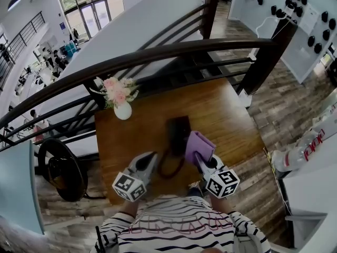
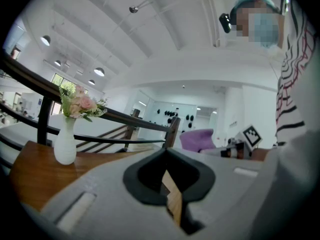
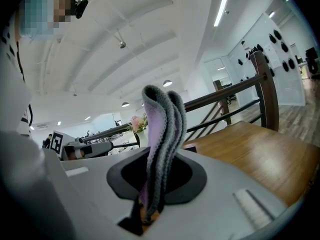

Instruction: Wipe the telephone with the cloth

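Cloth (image 1: 199,145) was pinched in the right gripper's (image 1: 204,161) fingers, just beside the dark telephone (image 1: 178,129) on the table (image 1: 231,115). The left gripper's (image 1: 151,160) fingers were closed on nothing. It seemed best to lay the cloth flat on the telephone and rub softly.

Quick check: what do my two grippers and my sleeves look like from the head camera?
The left gripper and right gripper are light grey, each carrying a white cube with black square markers. The sleeves are white with dark stripes.
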`<state>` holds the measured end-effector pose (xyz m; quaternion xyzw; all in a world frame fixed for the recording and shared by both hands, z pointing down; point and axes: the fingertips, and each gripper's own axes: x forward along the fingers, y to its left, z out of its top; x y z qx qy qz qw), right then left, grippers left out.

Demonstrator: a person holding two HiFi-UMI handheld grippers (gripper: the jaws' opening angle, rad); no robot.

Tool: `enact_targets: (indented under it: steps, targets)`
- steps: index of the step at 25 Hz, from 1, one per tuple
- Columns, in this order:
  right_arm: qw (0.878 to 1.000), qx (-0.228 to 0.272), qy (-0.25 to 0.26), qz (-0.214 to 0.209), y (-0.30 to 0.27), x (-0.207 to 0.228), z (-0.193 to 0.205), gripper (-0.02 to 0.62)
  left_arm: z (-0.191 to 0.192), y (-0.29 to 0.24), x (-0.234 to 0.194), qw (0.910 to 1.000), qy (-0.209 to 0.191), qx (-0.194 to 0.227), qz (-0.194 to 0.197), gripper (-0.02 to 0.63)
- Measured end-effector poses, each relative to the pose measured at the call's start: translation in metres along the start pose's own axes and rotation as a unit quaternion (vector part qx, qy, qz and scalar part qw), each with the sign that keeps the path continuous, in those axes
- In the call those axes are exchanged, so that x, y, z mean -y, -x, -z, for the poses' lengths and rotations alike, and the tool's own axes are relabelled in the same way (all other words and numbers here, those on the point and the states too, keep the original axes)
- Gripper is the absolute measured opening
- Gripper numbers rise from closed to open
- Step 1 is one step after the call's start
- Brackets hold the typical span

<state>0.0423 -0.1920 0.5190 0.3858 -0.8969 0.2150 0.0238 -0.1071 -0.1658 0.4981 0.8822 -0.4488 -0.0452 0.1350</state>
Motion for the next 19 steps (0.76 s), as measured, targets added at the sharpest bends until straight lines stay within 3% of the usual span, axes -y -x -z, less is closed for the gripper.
enact_targets:
  steps: [19]
  targets:
    - [1.000,-0.001,0.001,-0.004,-0.009,0.012,-0.004,0.052,0.003,-0.009,-0.006,0.9999,0.003,-0.001,-0.010,0.002]
